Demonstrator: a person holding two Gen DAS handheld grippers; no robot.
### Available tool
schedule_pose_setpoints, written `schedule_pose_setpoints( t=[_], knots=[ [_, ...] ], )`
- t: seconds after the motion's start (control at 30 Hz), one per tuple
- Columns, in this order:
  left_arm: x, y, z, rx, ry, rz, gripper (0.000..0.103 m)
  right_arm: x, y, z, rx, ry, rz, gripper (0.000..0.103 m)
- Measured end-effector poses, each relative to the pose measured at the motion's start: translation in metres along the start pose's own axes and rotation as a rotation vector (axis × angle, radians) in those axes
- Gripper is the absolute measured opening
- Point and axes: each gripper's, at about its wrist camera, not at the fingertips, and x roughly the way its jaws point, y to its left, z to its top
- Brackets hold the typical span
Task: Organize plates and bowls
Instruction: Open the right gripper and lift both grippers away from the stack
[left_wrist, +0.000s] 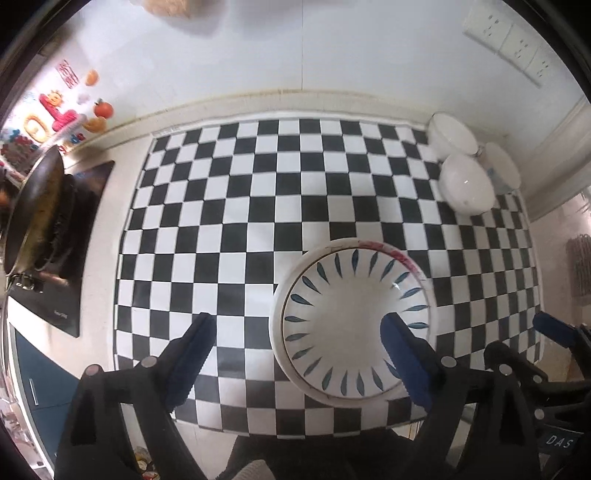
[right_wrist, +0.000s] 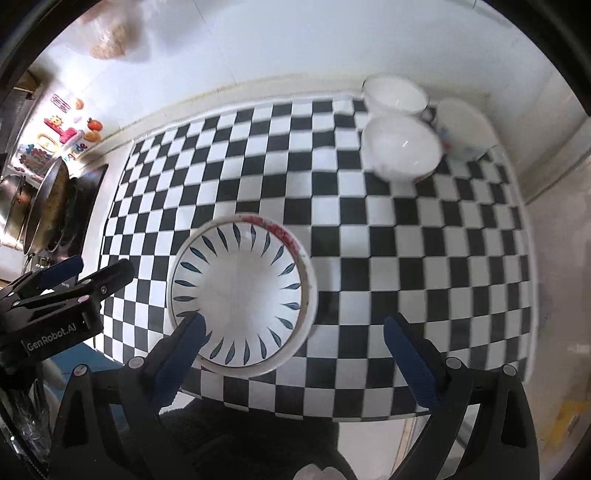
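A white dish with blue leaf marks (left_wrist: 351, 325) (right_wrist: 240, 295) lies nested in a white dish with a red-smeared rim, on the checkered mat (left_wrist: 221, 221) (right_wrist: 406, 277) near its front edge. My left gripper (left_wrist: 299, 347) hangs open above it; its right finger (left_wrist: 402, 354) shows over the dish's right side without touching it. My right gripper (right_wrist: 295, 339) is open too, with its left finger (right_wrist: 184, 343) over the dish's near-left rim. Nothing is held. Three white bowls (left_wrist: 467, 184) (right_wrist: 400, 147) stand together at the mat's back right corner.
A wok (left_wrist: 33, 210) sits on a black stove (left_wrist: 70, 295) to the left of the mat. White wall with sockets (left_wrist: 509, 40) runs behind. Each gripper shows at the edge of the other's view: right gripper (left_wrist: 521, 336), left gripper (right_wrist: 88, 273).
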Motion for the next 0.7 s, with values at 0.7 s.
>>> schedule_pose_setpoints(
  t=[0.7],
  knots=[
    [-0.122,0.004,-0.039,0.042,-0.106,-0.01,0.091,-0.148,0.04,-0.053,0.036,-0.157,-0.061,0.099]
  ],
)
